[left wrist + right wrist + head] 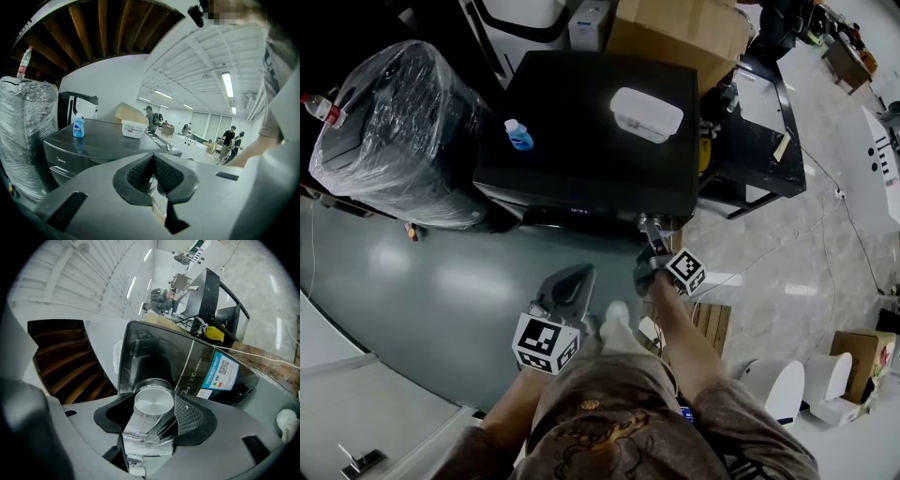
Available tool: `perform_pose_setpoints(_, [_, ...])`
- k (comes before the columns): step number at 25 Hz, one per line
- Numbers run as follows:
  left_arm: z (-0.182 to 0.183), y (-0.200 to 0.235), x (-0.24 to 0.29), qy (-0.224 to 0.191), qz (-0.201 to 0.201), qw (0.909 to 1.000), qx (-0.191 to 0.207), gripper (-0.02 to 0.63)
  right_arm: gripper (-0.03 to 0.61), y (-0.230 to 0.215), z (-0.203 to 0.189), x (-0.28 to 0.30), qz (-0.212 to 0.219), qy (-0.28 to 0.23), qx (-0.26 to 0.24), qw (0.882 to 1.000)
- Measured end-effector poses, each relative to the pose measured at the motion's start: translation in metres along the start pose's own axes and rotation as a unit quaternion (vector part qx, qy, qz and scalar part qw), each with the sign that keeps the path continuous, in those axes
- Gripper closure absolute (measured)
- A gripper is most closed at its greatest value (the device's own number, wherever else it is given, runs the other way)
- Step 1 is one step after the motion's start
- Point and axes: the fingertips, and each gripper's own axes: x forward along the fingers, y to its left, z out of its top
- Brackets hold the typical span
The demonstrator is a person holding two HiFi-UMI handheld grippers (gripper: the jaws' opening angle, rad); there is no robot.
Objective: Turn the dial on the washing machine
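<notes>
Two pairs of tongs show in the head view. The left tongs [577, 278] are held back over the grey floor [412, 272], and the right tongs [652, 236] reach the right end of the front panel of the one black washing machine [581, 122]. One blue bottle [518, 135] and one white container [646, 113] stand well apart on its top. One plastic-wrapped bundle [394, 131] stands just beside the machine, and one cardboard box [675, 33] sits behind it.

From the left gripper view, the left tongs [153, 171] are pressed together with nothing between their ribbed pads. The washing machine [103, 145] stands beyond them, carrying the blue bottle [78, 126] and the white container [133, 129].

From the right gripper view, which is tilted, one dial [153, 398] sits on the washing machine's [150, 350] dark, glossy front panel. It is a round silver knob with a flat brushed face and a dark ring at its base. The right tongs [153, 406] are spread wide and pinch the dial, a pad against each side of its rim. One blue label [218, 373] is stuck on the panel near the dial.
</notes>
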Motion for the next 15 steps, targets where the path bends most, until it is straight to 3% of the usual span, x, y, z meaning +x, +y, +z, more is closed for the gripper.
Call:
perform_pose_setpoints(6, [-0.005,0.000,0.000,0.005,0.003,1.0000,-0.001,0.614,0.314,-0.007,0.000,-0.001,0.021,-0.024,0.080,0.996])
perform_pose_setpoints(11, [-0.004,0.001,-0.001,0.006,0.005,1.0000,0.001,0.614,0.316,-0.012,-0.004,-0.002,0.042,-0.044,0.175,0.983])
perform_pose_setpoints(15, [-0.004,0.002,-0.002,0.006,0.005,1.0000,0.002,0.615,0.314,-0.010,-0.003,-0.001,0.041,-0.029,0.119,0.992])
